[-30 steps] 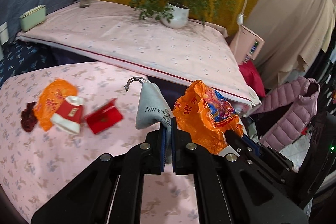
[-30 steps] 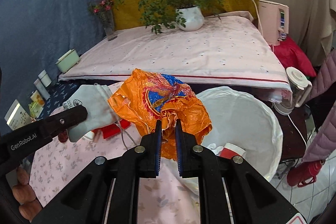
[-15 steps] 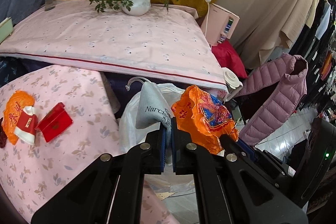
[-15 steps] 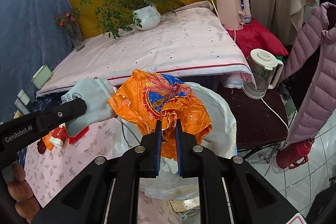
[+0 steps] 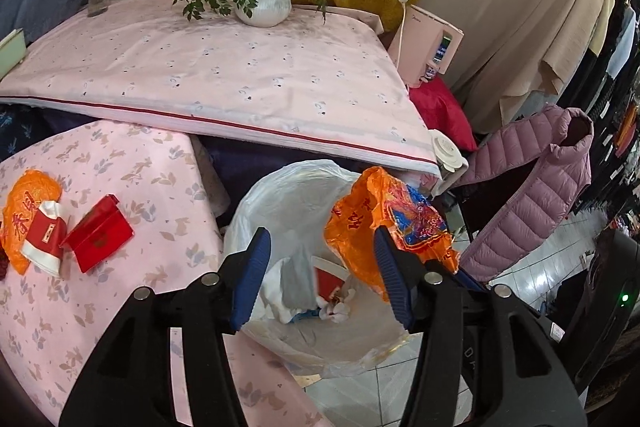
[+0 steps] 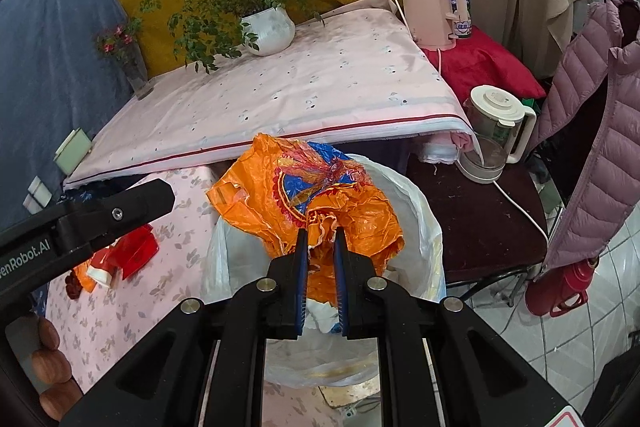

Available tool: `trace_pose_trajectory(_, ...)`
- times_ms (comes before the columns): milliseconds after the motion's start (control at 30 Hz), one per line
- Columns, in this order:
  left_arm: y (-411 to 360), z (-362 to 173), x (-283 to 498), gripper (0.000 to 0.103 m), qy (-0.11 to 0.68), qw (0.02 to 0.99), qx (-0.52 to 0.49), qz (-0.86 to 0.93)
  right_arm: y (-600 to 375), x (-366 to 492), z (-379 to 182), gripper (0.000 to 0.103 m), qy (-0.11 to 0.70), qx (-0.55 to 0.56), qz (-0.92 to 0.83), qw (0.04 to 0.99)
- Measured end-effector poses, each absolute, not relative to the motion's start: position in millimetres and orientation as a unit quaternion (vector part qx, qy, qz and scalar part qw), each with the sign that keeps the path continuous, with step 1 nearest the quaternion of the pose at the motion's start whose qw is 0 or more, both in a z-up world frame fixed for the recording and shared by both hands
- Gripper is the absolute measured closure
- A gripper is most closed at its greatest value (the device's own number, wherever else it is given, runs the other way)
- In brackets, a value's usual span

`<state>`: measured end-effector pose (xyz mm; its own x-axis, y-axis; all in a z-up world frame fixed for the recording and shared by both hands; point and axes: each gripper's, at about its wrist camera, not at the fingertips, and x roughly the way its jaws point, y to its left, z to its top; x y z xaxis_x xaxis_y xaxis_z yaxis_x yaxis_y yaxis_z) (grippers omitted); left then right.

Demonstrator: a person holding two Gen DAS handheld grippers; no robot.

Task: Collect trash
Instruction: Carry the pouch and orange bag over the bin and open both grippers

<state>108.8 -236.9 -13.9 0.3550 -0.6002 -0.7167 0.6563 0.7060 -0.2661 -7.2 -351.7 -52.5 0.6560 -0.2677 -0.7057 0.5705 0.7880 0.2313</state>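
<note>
Mustard-yellow cloth is hung behind a pink-covered bed, on which a potted plant is stood. Beside the bed, a pink kettle marked "Midea" is seen. Below, a floral worktop is strewn with trash: a red box, a red and white wrapper and an orange bag bearing Chinese characters. A bin lined with a white bag is placed just beside the worktop.

The left hand-held gripper is held wide open and empty above the bin, "GenRobot.AI" being printed on its side. The right hand-held gripper is closed on a crumpled orange plastic bag, printed with a dragonfly, which is held over the bin.
</note>
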Motion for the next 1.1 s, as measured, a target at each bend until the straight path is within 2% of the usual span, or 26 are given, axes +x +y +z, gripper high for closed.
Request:
trace_pose_trajectory(433, -198.8, -21.9, 124.9, 0.052, 0.425, 0.841, 0.015, -0.334, -344.2, 7.8, -55.4, 0.091, 0.349, 0.217, -0.229, 0.882)
trace_pose_trajectory(700, -179.2, -26.0, 130.7, 0.051, 0.425, 0.851, 0.011, -0.308, -340.4, 15.4, -56.6, 0.086, 0.35, 0.214, -0.229, 0.883)
trace_pose_trajectory(767, -174.3, -26.1, 131.2, 0.042, 0.423, 0.855, 0.009, -0.301, -339.1, 17.5, -56.0, 0.082, 0.35, 0.212, -0.228, 0.884)
trace_pose_trajectory(833, -169.1, -26.1, 132.0, 0.04, 0.42, 0.858, 0.007, -0.295, -337.8, 19.3, -55.1, 0.078, 0.349, 0.211, -0.228, 0.884)
trace_pose_trajectory(1033, -156.7, -27.4, 136.6, 0.038, 0.42, 0.862, 0.003, -0.284, -332.7, 23.1, -49.6, 0.064, 0.341, 0.206, -0.228, 0.888)
trace_pose_trajectory(1100, -153.4, -27.7, 137.4, 0.038, 0.42, 0.863, 0.001, -0.281, -331.0, 24.4, -47.5, 0.064, 0.34, 0.206, -0.226, 0.889)
